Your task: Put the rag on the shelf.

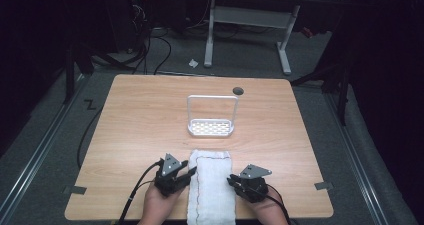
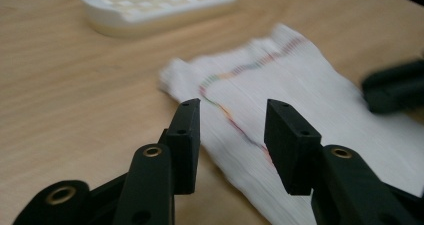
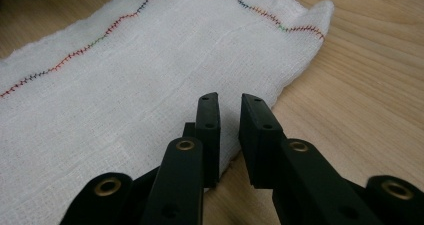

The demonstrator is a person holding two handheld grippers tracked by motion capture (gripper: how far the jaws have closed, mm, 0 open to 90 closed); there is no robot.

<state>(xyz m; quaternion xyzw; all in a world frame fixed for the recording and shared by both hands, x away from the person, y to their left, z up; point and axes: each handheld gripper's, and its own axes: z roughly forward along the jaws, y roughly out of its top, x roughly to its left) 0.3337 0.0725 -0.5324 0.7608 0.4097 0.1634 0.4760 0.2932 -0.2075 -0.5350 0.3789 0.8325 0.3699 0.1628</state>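
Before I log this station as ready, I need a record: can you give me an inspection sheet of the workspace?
Surface: wooden table, round hole near far edge.
Job's things: white cloth, folded into a strip, flat, overhanging the near edge.
Clutter: white rack beyond the cloth.
Grippers: left gripper open at the cloth's left edge; right gripper slightly open at its right edge; neither grips it.
Cables: one trailing from each gripper.
Surroundings: dark floor, cables, white desk frame.

Dark surroundings, lit table, perhaps motion-blurred cloth
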